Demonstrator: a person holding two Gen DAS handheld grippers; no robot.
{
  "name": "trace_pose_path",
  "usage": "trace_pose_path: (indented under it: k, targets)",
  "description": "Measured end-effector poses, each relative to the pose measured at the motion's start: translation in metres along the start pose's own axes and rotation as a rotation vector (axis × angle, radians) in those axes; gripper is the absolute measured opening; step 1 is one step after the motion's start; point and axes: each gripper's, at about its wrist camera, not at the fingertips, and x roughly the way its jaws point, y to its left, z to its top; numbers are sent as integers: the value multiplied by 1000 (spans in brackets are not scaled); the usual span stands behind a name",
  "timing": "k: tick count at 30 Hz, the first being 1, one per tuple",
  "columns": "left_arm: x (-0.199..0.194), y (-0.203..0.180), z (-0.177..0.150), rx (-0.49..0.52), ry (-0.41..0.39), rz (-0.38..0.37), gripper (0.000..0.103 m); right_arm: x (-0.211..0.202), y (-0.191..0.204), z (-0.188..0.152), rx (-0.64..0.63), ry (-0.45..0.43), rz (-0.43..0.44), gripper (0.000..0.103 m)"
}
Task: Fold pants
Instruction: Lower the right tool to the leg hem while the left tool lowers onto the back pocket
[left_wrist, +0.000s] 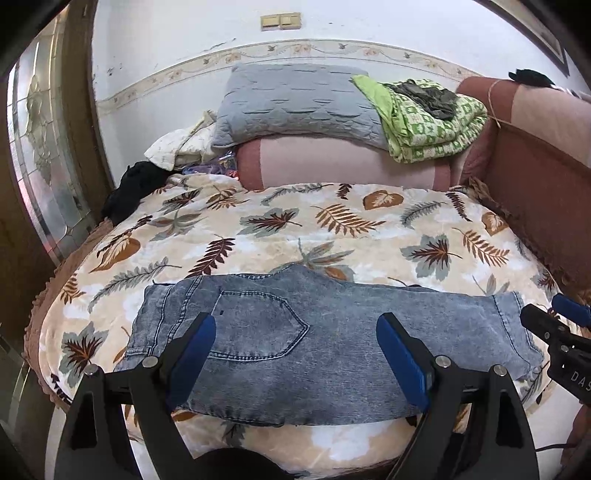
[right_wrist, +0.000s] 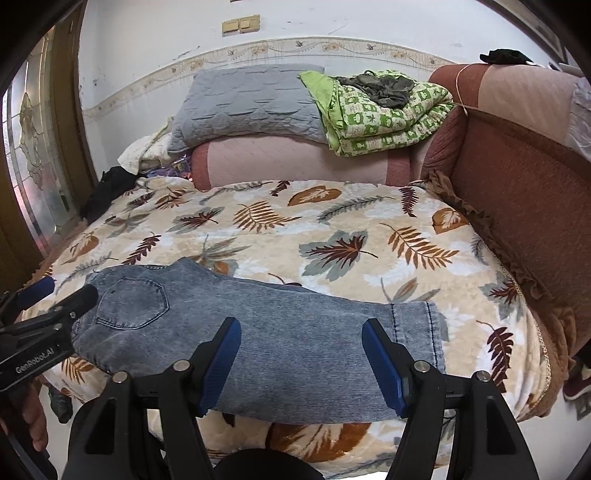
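Blue denim pants (left_wrist: 266, 328) (right_wrist: 295, 306) lie folded lengthwise across the near part of the bed, with a back pocket (left_wrist: 258, 325) facing up and the hem (right_wrist: 432, 332) toward the right. My left gripper (left_wrist: 295, 317) hovers open over the pocket end, nothing between its blue pads. Over the leg half near the hem my right gripper (right_wrist: 301, 323) also stands open and holds nothing. Each gripper shows at the edge of the other's view: the right gripper (left_wrist: 554, 317) by the hem, the left gripper (right_wrist: 55, 299) by the waist.
The bed carries a cream blanket with leaf prints (left_wrist: 295, 221) (right_wrist: 295, 229). At its far end are a pink bolster (left_wrist: 351, 162), a grey pillow (left_wrist: 295, 99) and a folded green quilt (left_wrist: 424, 122). A brown padded backrest (right_wrist: 517, 192) runs along the right, a glass-panelled door (left_wrist: 44, 147) stands left.
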Motion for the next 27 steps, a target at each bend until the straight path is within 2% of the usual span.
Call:
trace_pose_path:
  k: [9,15,20,22,27]
  targets:
    - [5,20,-12,-7,30,59,89,10,14,-11,-35,30,14,71]
    - [21,61,-28,10,82,151,89,21,-12,-25,-2,50,-6,71]
    - [58,110,-46,-8,169,270,89,46,-51,-44,56,91,-10,71]
    - [77,125,-51,-14,216,316,89,62,-64,-54,93,133,-1,71]
    - [109,146,-57,-42,310,337,89,87,-80,-72,130,194,-27,71]
